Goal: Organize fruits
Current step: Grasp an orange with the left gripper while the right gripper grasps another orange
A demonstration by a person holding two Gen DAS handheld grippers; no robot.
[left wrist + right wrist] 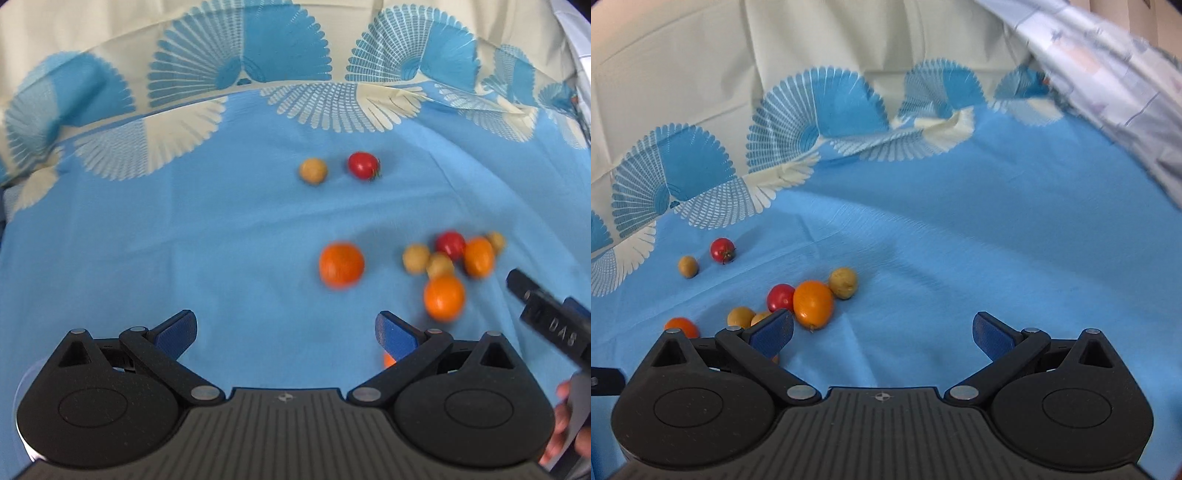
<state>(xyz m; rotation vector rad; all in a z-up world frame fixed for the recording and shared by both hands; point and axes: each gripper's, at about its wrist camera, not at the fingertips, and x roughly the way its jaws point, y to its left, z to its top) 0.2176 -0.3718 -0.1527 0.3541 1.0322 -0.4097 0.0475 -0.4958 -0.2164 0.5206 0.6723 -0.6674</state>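
My left gripper's right finger (395, 338) is hiding most of a small orange fruit (388, 360). My right gripper's left finger (772, 332) is covering part of a tan fruit (760, 318). The nearer fruits are blurring in the left view.

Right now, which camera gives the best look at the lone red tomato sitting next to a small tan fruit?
The left wrist view: the red tomato sits near centre, large, its stem visible. In the right wrist view it is smaller and off toward the left edge.

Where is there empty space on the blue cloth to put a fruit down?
The blue tablecloth is bare left of the lone orange, out to the fan-patterned border. It is also bare right of the orange-and-tomato cluster. The cluster itself is crowded.
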